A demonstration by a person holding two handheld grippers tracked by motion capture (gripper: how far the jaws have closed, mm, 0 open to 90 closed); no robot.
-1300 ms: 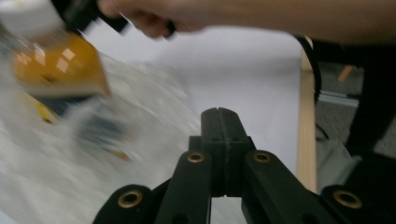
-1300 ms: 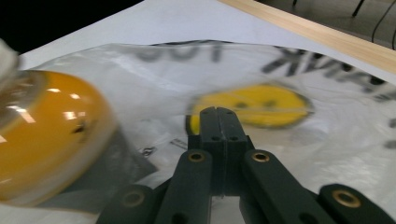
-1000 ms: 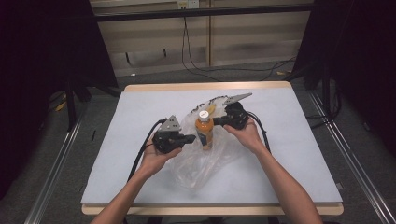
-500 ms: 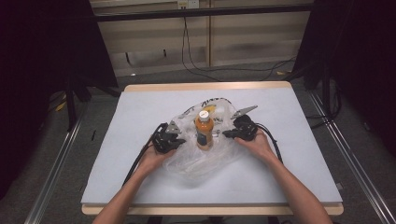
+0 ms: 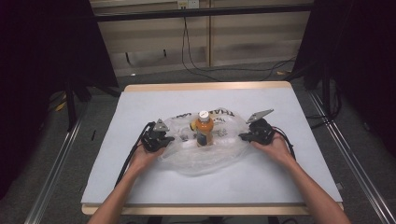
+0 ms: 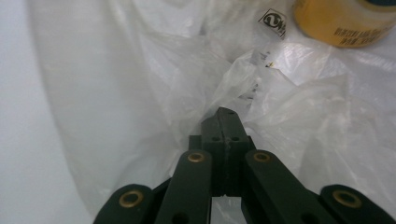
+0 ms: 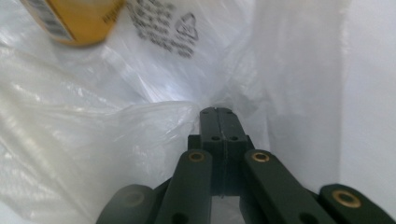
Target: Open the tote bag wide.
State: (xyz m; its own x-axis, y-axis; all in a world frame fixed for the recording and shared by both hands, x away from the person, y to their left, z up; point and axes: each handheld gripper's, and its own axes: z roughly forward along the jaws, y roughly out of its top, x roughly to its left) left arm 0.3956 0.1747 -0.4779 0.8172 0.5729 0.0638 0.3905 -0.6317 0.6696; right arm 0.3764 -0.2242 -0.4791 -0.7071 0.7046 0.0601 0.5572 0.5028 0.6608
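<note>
Left jaws: pressed together on a fold of the clear plastic bag (image 6: 154, 84); the film bunches at the tips of my left gripper (image 6: 227, 112).
Right jaws: pressed together on the opposite edge of the bag; a pleat of film is trapped at the tips of my right gripper (image 7: 219, 111).
Left gripper position: at the bag's left edge in the high view (image 5: 164, 139), held in my left hand (image 5: 148, 156).
Right gripper position: at the bag's right edge (image 5: 243, 136), held in my right hand (image 5: 273, 145); the grey plate on top tilts up.
Bag: spread flat and wide between the two grippers on the white table (image 5: 140, 107); dark printed letters show along its far edge, and a recycling mark shows near each set of jaws.
Bottle: an orange bottle (image 5: 204, 128) with a white cap stands upright at the bag's middle, between my grippers and apart from both. Whether it sits inside the film or on it, I cannot tell.
Bottle in gripper views: its orange base appears at the top right of the left view (image 6: 345, 21) and top left of the right view (image 7: 74, 18).
</note>
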